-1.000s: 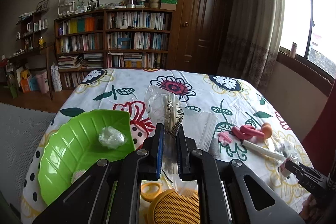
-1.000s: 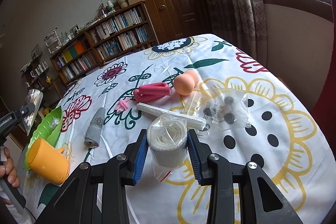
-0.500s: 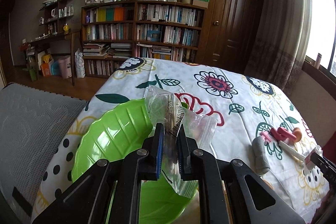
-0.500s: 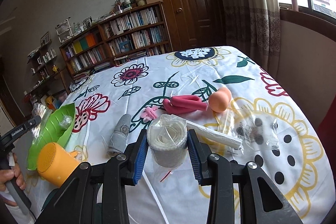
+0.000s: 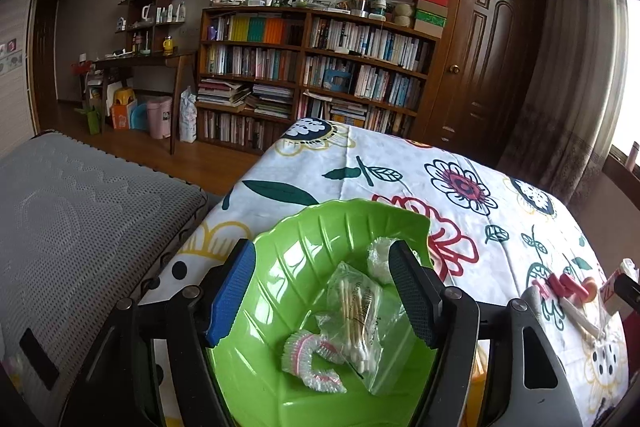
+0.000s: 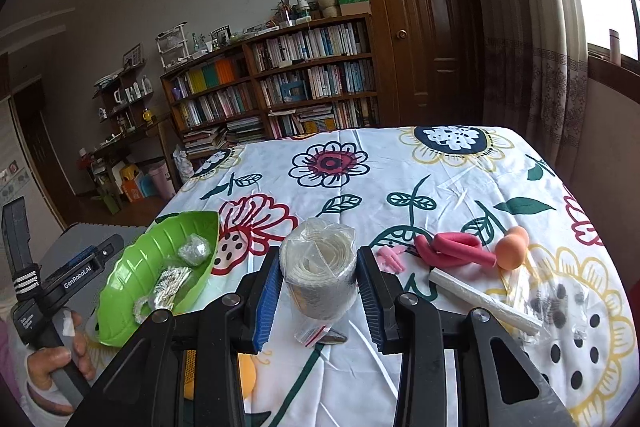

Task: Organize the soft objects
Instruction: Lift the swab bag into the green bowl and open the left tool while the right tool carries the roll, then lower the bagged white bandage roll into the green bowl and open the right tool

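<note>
1. The left gripper (image 5: 324, 289) hangs over the green leaf-shaped tray (image 5: 280, 267) with its jaws spread wide and nothing between them
2. In the tray lie a clear bag of cotton swabs (image 5: 360, 315), a pink-edged plastic cap (image 5: 310, 357) touching that bag, and a small crumpled clear packet (image 5: 378, 259) near the far rim
3. The right gripper (image 6: 316, 291) clamps a bagged roll of white tape (image 6: 318, 275) between its blue pads – the roll is held above the flowered tablecloth (image 6: 400, 167), to the right of the tray
4. On the cloth further right lie a pink foam roller (image 6: 452, 251), an orange sponge (image 6: 512, 247) just beside it, a white wrapped stick (image 6: 480, 299) and a clear bag of dark dots (image 6: 556, 303)
5. A hand (image 6: 60, 359) grips the left handle at the lower left edge
</note>
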### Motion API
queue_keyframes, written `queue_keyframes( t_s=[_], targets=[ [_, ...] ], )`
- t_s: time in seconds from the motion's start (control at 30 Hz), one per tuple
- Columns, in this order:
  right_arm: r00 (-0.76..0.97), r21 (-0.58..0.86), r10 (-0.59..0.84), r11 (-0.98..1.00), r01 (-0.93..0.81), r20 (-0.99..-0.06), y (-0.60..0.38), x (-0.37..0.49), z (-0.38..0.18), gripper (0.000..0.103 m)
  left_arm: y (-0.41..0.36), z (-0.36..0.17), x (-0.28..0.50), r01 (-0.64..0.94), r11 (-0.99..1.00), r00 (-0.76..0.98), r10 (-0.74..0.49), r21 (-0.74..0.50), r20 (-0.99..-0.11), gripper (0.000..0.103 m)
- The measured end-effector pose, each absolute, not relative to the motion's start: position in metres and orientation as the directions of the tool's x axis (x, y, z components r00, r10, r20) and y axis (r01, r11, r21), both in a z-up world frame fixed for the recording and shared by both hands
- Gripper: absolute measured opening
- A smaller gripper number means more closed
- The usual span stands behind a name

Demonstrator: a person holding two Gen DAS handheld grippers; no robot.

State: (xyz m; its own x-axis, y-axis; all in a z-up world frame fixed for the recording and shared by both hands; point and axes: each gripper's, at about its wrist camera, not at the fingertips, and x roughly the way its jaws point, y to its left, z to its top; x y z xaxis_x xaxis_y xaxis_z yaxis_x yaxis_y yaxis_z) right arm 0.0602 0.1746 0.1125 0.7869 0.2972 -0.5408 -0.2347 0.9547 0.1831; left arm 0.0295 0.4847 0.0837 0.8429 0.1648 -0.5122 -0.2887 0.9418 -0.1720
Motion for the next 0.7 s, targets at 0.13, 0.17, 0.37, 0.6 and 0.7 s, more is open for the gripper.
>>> queue_keyframes(
  t_s=[0.13,0.17,0.37,0.6,0.7],
  targets=[
    [0.773,0.175,0.349,0.937,-0.303,-0.53,0.206,0.062,0.123,0.04,0.493,0.085,0.027,-0.328,0.929,0.845,0.208,-0.17,-0.493,0.076],
    [0.769,0.171,0.36,0.932,-0.319,-0.529,0.214,0.062,0.125,0.04,0.495,0.085,0.027,-0.334,0.927,0.845,0.214,-0.172,-0.491,0.076],
    [0.732,0.143,0.424,0.898,-0.416,-0.533,0.261,0.065,0.132,0.04,0.504,0.085,0.024,-0.361,0.913,0.846,0.237,-0.187,-0.477,0.076],
    [0.688,0.142,0.466,0.869,-0.474,-0.556,0.3,0.068,0.123,0.04,0.515,0.087,0.022,-0.383,0.898,0.849,0.249,-0.217,-0.466,0.079],
    [0.674,0.143,0.478,0.86,-0.491,-0.563,0.313,0.069,0.121,0.04,0.518,0.087,0.022,-0.393,0.891,0.847,0.255,-0.227,-0.466,0.08]
  ],
)
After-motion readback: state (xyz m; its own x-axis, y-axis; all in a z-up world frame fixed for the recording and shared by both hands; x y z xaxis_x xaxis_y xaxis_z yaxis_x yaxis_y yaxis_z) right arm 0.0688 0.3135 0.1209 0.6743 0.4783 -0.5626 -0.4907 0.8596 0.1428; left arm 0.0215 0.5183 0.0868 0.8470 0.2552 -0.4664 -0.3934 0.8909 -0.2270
